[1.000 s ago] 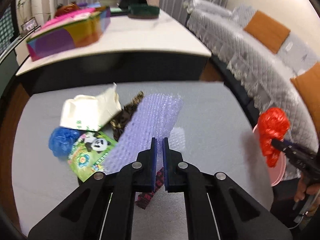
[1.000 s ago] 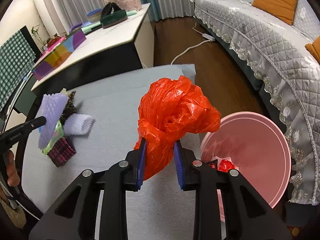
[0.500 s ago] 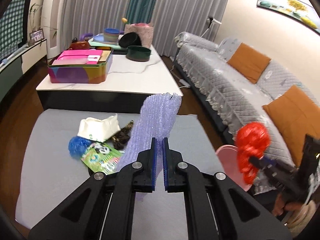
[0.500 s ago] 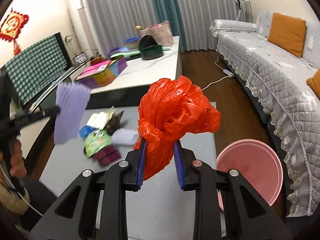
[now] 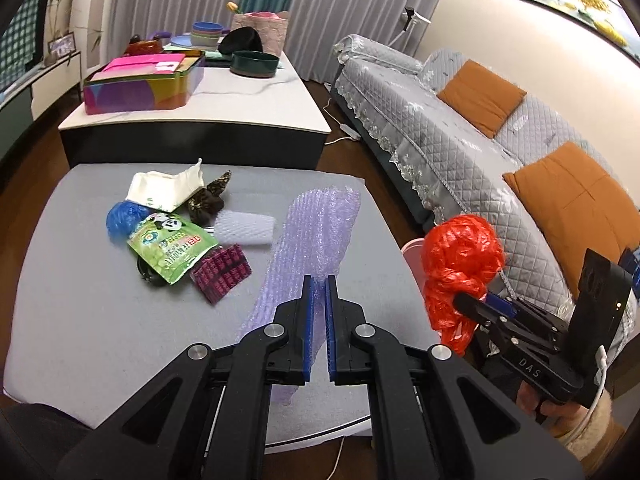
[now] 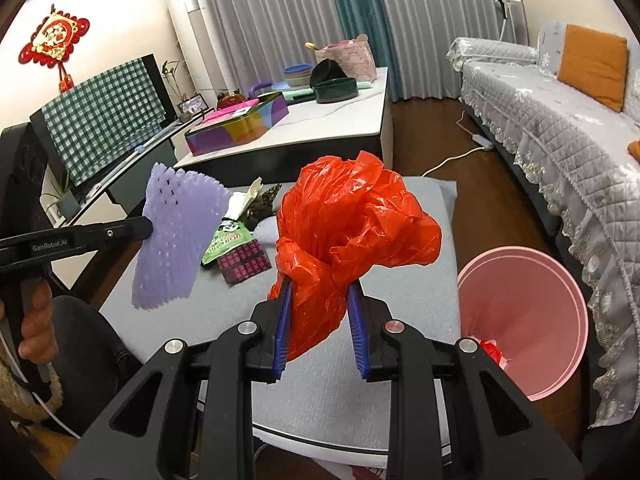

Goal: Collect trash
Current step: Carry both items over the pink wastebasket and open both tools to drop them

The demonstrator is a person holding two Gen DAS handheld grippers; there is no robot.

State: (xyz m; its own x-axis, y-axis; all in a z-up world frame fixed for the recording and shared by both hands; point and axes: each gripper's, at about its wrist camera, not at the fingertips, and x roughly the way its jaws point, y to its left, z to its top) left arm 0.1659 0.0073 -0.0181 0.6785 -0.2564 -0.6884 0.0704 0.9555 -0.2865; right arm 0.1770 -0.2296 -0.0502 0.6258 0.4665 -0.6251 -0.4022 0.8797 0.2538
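Note:
My left gripper (image 5: 319,284) is shut on a purple foam net sheet (image 5: 316,232), held up above the grey table (image 5: 100,340). In the right wrist view that sheet (image 6: 176,232) hangs at the left from the left gripper (image 6: 148,226). My right gripper (image 6: 320,292) is shut on a crumpled red plastic bag (image 6: 352,232), above the table's right edge. A pink bin (image 6: 532,312) stands on the floor just right of it, with red scraps inside. On the table lie a green panda wrapper (image 5: 172,246), a maroon packet (image 5: 222,270) and a white foam net (image 5: 246,226).
A white paper bag (image 5: 164,188), a blue ball (image 5: 124,218) and a brown wrapper (image 5: 208,200) lie at the table's far left. Behind stands a white-topped table with a colourful tin (image 5: 144,88). A grey sofa (image 5: 480,140) runs along the right.
Both grippers have risen and drawn back from the table. The purple sheet has come up off the trash pile, and the red bag has stayed gripped, now nearer the left gripper.

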